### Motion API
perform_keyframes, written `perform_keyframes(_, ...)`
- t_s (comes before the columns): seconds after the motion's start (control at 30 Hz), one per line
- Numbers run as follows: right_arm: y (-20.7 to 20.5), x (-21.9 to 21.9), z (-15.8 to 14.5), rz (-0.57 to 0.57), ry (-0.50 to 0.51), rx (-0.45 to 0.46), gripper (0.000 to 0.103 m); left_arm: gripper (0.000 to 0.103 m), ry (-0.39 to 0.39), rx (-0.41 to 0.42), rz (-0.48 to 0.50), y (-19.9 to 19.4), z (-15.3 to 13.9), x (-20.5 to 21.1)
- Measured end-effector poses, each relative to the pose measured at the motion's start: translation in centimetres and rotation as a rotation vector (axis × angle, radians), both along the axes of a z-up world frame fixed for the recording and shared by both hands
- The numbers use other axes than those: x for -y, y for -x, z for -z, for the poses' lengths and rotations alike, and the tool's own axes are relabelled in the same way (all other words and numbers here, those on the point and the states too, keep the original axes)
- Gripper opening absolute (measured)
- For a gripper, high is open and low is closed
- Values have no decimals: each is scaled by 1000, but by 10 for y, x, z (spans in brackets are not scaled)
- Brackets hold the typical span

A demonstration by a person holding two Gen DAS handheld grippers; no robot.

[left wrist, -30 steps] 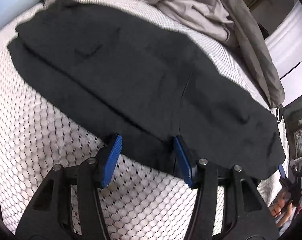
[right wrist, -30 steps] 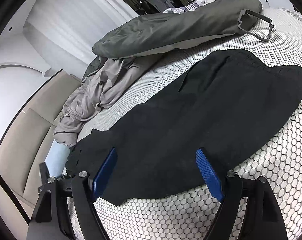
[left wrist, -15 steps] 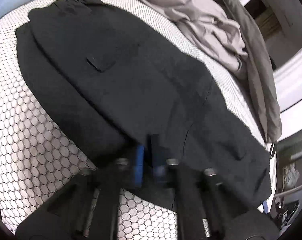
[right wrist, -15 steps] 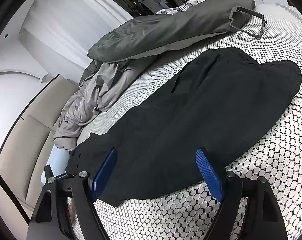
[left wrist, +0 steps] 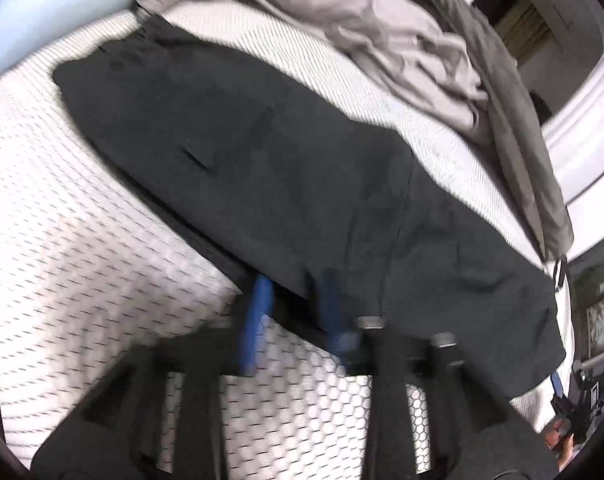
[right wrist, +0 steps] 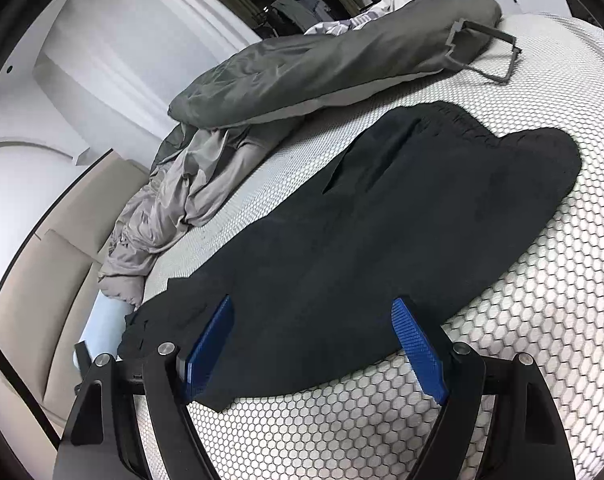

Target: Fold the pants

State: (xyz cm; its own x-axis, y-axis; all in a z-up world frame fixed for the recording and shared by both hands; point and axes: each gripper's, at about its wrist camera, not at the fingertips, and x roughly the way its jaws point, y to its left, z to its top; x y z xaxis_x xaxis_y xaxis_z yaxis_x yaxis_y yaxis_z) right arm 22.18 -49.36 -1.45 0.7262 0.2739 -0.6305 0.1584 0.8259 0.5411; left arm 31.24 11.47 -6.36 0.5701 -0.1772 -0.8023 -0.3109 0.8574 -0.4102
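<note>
Black pants (left wrist: 282, 168) lie spread flat along a bed with a white honeycomb cover (left wrist: 82, 260). My left gripper (left wrist: 296, 300) is at the pants' near edge, about midway along. Its blue pads (left wrist: 258, 308) are blurred and stand apart. The jaws are opening, the hem of the pants lies between them, and neither pad presses on it. From the other end, the pants (right wrist: 382, 220) run away towards the waistband. My right gripper (right wrist: 314, 336) hovers wide open over their near end, with cloth below the fingers and nothing gripped.
A rumpled grey duvet (right wrist: 322, 68) lies piled along the far side of the bed (right wrist: 522, 320), close to the pants. A grey plastic frame (right wrist: 486, 52) rests by it. A light blue pillow (left wrist: 42, 8) lies at the head end, with a white wall behind.
My left gripper went from open to shut at the pants' near edge, and now its pads stand apart again. Its view has shifted and blurred. The right gripper has held still and open.
</note>
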Motion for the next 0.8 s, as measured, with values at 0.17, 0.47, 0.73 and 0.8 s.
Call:
perform_keyframes(0.17,12,28,-2,96,-27,2,82,61,54,-23,-193,16,5,-57)
perform_keyframes(0.47,23,102,33,296,-286,-70,82,31,158,-4,-299,-15,25,-110)
perform_keyframes(0.73,-32,109,53,237,-241,-82,39,1,44,7,-285,-33,27,-100)
perform_keyframes(0.8,-32,108,55,259,-242,-63,26,1,5,9,-260,-28,19,-94)
